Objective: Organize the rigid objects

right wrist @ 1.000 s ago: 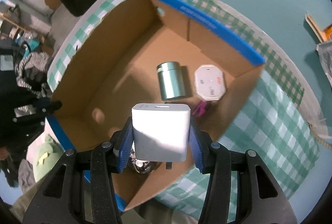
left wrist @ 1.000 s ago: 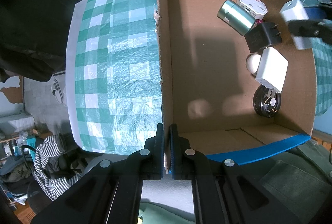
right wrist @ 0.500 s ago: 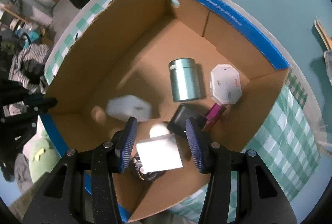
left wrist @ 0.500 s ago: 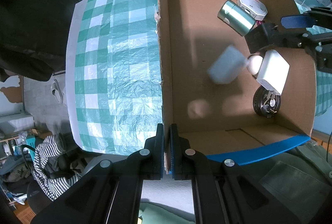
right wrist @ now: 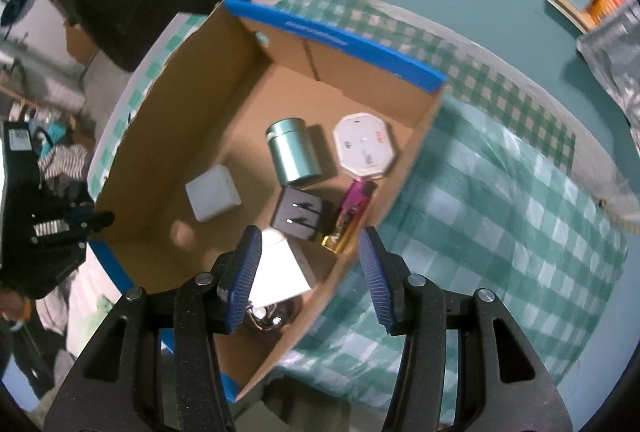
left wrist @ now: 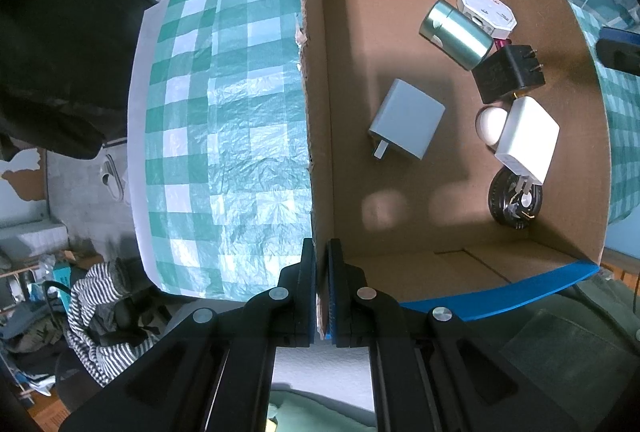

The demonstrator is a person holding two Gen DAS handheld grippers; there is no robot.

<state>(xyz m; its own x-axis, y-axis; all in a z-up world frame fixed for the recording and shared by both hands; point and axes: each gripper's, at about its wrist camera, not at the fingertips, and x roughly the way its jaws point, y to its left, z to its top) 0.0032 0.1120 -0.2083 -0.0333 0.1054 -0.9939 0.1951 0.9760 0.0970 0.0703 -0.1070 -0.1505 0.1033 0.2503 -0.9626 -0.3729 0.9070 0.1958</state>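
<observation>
Left claw (left wrist: 322,292) is clamping the near end of the cardboard box (left wrist: 320,191) left wall, jaws pinched shut on it. Right claw (right wrist: 310,272) is hanging with jaws spread wide and nothing between them, over the box's near right corner. White charger (left wrist: 406,119) is lying flat on the box floor mid-left, apart from the rest. Along the right wall: black disc (left wrist: 516,201), second white charger (left wrist: 528,139), black adapter (left wrist: 508,71), teal tin (left wrist: 456,31), white octagonal piece (left wrist: 486,9) toward the far corner. Box is sitting on the checkered surface (left wrist: 224,111).
</observation>
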